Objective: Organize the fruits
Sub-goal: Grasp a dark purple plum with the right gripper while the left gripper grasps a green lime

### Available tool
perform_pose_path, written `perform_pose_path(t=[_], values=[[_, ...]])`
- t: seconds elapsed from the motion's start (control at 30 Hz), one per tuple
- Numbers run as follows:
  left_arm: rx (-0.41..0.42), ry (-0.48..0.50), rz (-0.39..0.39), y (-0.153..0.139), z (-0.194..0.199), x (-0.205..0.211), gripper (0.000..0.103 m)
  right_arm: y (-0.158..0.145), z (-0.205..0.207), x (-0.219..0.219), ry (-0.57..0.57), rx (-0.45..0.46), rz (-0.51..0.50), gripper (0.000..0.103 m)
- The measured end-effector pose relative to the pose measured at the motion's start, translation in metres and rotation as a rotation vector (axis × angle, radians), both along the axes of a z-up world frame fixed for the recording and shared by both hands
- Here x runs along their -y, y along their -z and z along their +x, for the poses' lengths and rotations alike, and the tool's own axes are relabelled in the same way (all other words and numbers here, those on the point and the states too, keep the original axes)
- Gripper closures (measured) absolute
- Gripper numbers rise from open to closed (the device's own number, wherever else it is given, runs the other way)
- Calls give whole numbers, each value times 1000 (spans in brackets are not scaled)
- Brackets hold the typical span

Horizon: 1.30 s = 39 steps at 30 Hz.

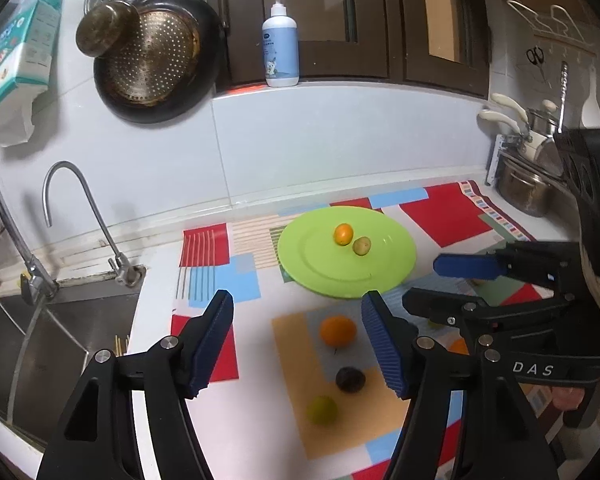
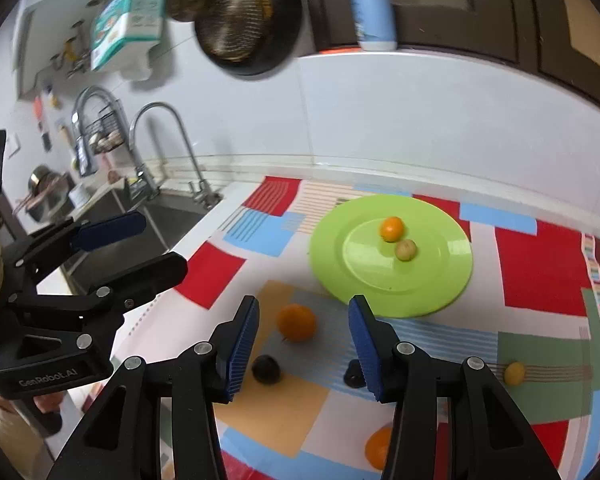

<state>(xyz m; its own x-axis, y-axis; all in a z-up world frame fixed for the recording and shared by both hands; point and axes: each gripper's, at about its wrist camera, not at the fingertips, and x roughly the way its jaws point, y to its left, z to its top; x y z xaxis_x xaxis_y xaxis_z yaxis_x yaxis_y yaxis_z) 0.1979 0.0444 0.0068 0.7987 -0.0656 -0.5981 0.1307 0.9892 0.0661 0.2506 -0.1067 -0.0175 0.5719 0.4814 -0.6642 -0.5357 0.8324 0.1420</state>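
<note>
A lime-green plate (image 1: 320, 272) (image 2: 440, 288) lies on the patchwork mat and holds a small orange fruit (image 1: 343, 234) (image 2: 391, 229) and a yellow-green fruit (image 1: 361, 246) (image 2: 405, 249). On the mat in front of it lie an orange (image 1: 337, 331) (image 2: 296, 322), a dark plum (image 1: 350, 379) (image 2: 266, 369) and a green fruit (image 1: 322, 410). My left gripper (image 1: 298, 344) is open and empty above these. My right gripper (image 2: 304, 346) is open and empty near the orange. A yellow fruit (image 2: 514, 373) and another orange (image 2: 378, 448) lie to the right.
A steel sink (image 1: 40, 336) with a tap (image 1: 80, 216) lies left of the mat. Pots (image 1: 528, 184) stand at the right. A pump bottle (image 1: 280, 44) stands on the ledge. A pan with a strainer (image 1: 156, 60) hangs on the wall.
</note>
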Motion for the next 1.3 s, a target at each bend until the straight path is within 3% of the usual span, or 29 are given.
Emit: perform_pose_path(t=[0.33, 0.77, 1.03, 1.13, 1.3], values=[[2, 19, 31, 21, -33, -6, 37, 8, -28, -16, -85, 47, -56, 56], [-29, 99, 72, 57, -42, 0, 37, 45, -30, -34, -215, -32, -151, 56], [-96, 126, 68, 86, -32, -2, 38, 69, -20, -43, -249, -78, -204, 56], [-146, 140, 47, 99, -25, -4, 47, 79, -14, -46, -257, -109, -215, 56], [-220, 159, 24, 118, -15, -3, 53, 93, -5, -50, -258, -145, -235, 56]])
